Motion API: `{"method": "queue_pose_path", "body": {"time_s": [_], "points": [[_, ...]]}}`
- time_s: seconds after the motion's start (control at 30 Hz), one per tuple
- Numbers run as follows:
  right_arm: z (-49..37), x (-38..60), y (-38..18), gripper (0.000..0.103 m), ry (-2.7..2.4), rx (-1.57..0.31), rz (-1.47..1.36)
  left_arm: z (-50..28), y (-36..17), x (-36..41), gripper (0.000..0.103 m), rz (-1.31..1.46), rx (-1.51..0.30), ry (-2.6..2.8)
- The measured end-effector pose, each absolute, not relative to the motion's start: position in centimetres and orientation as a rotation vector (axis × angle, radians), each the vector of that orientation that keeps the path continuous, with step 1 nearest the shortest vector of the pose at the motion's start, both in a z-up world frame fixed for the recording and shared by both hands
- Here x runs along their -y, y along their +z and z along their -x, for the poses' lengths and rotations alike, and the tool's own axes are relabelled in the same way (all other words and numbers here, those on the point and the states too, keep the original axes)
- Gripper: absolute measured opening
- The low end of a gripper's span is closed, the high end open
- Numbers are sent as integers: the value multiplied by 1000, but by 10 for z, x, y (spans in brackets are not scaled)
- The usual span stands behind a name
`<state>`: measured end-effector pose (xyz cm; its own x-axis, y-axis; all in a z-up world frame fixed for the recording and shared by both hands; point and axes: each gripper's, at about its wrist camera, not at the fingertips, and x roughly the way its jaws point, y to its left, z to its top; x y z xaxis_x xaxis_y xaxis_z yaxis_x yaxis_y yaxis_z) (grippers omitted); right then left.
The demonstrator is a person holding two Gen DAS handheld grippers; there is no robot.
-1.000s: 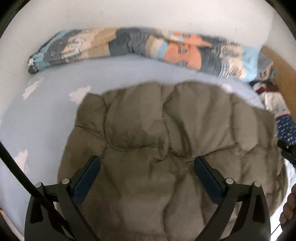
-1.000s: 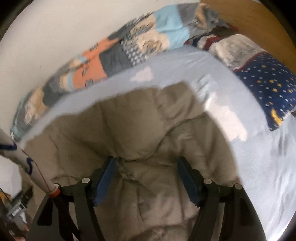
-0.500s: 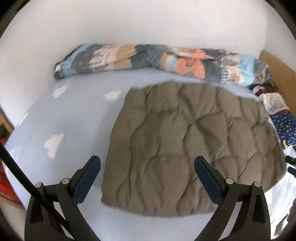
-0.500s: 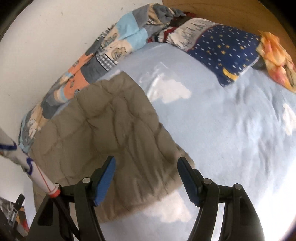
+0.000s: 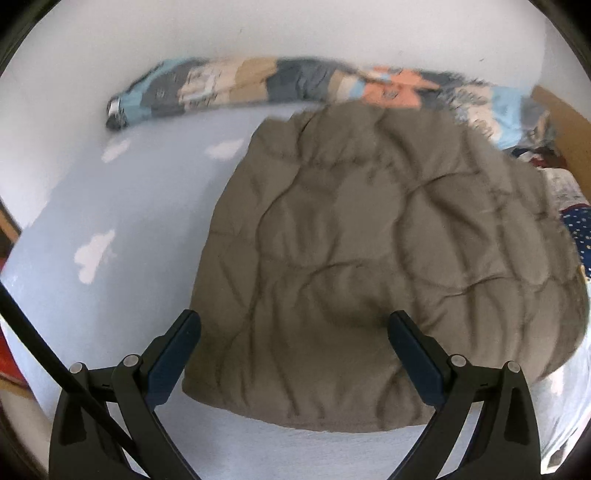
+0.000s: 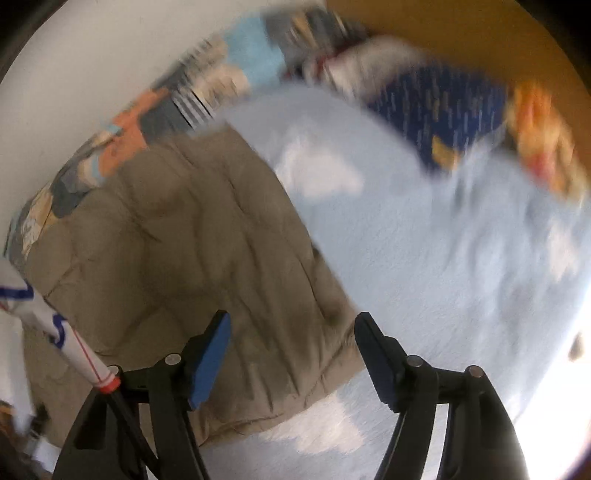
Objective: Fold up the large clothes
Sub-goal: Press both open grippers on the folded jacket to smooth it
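Folded taupe quilted padded garment [image 5: 373,266] lay flat on the pale blue cloud-print bed sheet [image 5: 122,229], far edge touching the rolled patchwork blanket [image 5: 280,79] along the wall. Left tool [image 5: 293,339] was spread wide, empty, above the garment's near edge; versus half a second earlier the garment filled more of its view. Right tool [image 6: 291,345] was also wide open, holding nothing, over the garment's near right corner [image 6: 332,354]; that view was blurrier than before. Navy star-print pillow [image 6: 443,110] sat at the wooden headboard [image 6: 461,33].
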<state>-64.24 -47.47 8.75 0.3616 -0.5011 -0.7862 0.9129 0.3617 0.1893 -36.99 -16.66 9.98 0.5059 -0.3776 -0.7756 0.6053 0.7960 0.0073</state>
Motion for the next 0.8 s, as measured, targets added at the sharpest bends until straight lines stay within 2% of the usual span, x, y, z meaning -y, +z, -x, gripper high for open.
{"method": "queue_pose_path", "body": {"time_s": [0.1,0.27,0.5,0.8], "points": [[626,451,102,74,-908,-655,-605,389,111,174,101,-325,-758,-632],[583,412,89,74,-776,-729,-548,417,112,192,101,-420,-654,-669],[553,382,63,74,-731,-835,-481,426,92,211,101,-501,-684,-689],[544,390,46,76,-733,-887,-483,421,84,213,102,-503,-715,-694]]}}
